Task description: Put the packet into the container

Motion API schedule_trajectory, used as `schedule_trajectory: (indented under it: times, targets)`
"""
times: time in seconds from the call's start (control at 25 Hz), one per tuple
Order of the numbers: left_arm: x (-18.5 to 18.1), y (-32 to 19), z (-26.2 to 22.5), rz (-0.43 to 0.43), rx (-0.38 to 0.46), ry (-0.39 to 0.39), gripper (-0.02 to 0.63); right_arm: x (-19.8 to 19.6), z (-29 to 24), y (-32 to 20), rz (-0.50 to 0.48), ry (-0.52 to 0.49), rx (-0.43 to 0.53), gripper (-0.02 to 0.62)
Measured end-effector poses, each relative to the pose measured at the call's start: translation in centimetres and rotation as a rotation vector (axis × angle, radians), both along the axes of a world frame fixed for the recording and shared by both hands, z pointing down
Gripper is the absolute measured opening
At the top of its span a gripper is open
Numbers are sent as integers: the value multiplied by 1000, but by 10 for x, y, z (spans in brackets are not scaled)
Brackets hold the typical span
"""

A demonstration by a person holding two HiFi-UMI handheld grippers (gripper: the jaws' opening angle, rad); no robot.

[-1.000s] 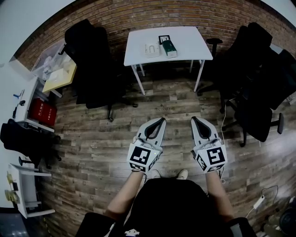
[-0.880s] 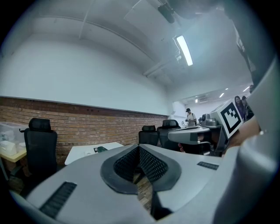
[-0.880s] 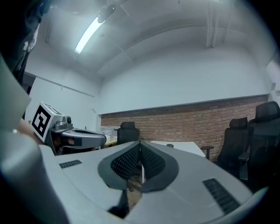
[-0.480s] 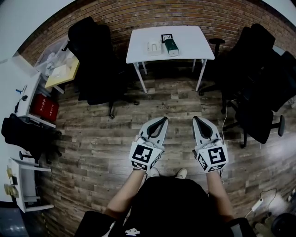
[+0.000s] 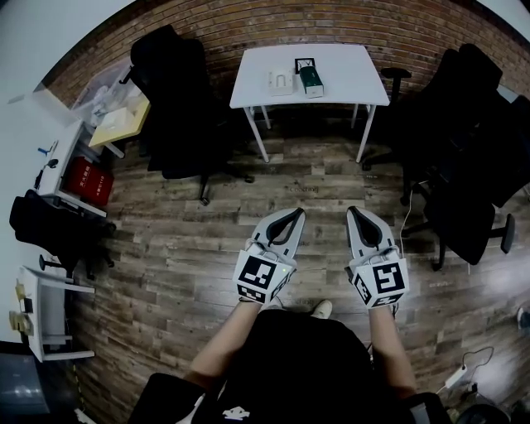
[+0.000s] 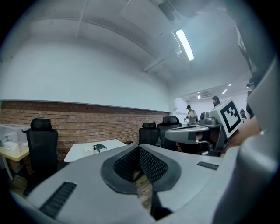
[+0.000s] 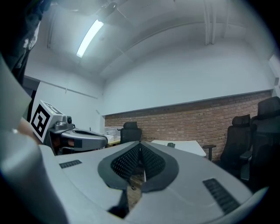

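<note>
So, both grippers are hanging low in front of the person, over the wooden floor (image 5: 190,248); the left gripper (image 5: 296,213) has its jaws pressed together with nothing between them, and the right gripper (image 5: 354,210) is the same, pads meeting at the tips, empty.

The green packet (image 5: 311,82) is nowhere near either one; it's lying on the white table (image 5: 348,74) by the brick wall (image 5: 248,25), well apart from the jaws and roughly ahead of where both of them point. In the head view the packet sits just to the right of the white container (image 5: 280,82), close beside it, not inside; in the left gripper view it's only a little green lump on the tabletop. Behind the packet there's a small black-framed thing (image 5: 304,65); touching it or just next to it, I can't tell which.

The container looks open at the top; whether anything's in it I honestly can't say, it's too small from here. Off to the left a clear plastic bin (image 5: 103,87) sits by a side desk with some pale stuff in it, can't make out what; black office chairs (image 5: 178,108) stand on either side of the table.
</note>
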State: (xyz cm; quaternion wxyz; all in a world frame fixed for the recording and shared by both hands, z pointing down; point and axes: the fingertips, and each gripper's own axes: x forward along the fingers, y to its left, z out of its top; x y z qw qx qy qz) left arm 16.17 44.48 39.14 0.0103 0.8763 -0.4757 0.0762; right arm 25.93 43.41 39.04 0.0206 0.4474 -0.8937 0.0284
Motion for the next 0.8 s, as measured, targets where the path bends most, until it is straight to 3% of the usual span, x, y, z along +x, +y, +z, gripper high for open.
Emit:
schedule_trajectory:
  times: [0.32,0.8]
  targets:
    - [-2,5,7,-57,-24,-58,8,15,28,-11,2,-52,-72,5]
    - [-37,-53,21,-95,-33,-4,8,-11,44,-65,-18,7,-94,5]
